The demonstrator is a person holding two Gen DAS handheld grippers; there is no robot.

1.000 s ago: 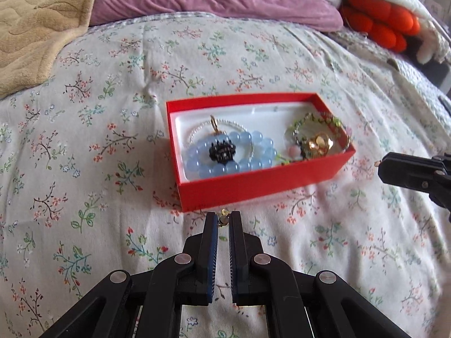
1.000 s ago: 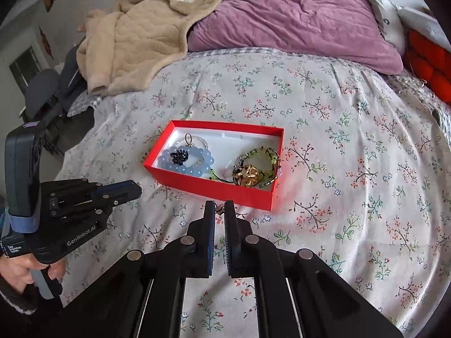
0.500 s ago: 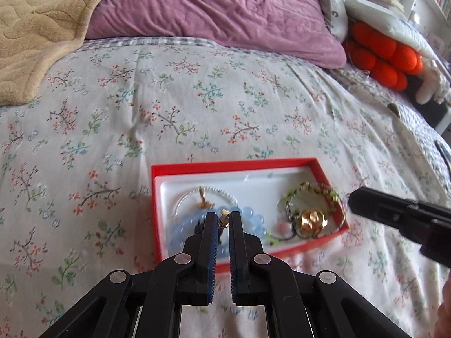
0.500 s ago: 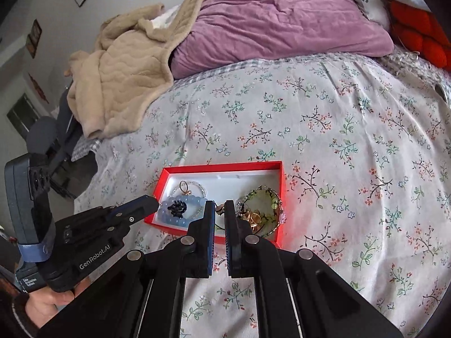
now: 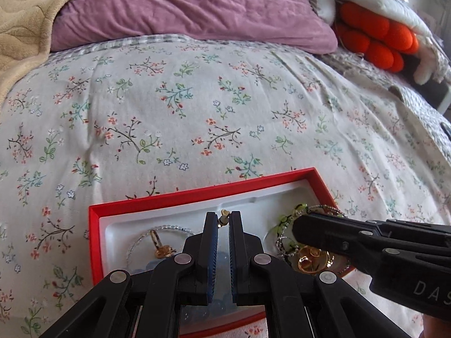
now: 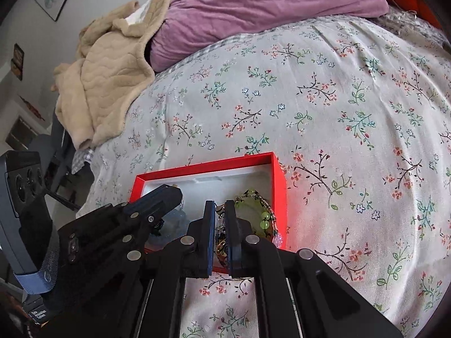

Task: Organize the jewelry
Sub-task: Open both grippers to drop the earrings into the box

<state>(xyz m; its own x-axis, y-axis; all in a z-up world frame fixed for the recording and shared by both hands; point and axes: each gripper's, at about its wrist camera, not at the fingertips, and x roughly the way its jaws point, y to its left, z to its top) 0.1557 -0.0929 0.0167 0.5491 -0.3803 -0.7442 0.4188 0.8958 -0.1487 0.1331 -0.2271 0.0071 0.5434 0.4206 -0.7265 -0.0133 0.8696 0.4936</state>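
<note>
Left wrist view: the left gripper (image 5: 223, 221) pinches a small gold earring (image 5: 224, 216) between nearly closed fingers, over the white inside of the red box (image 5: 94, 242) on the bedspread (image 5: 197, 112). The right gripper (image 6: 220, 214), fingers narrow, seems to pinch something tiny at its tips; what it is, I cannot tell. It hovers over the green bracelet (image 6: 258, 211).

Best to lower the earring onto bare white lining toward 12 o'clock, then part the fingers gently. The right gripper crowds in from 3 o'clock; open room lies toward 10 o'clock, and the box walls are low.
</note>
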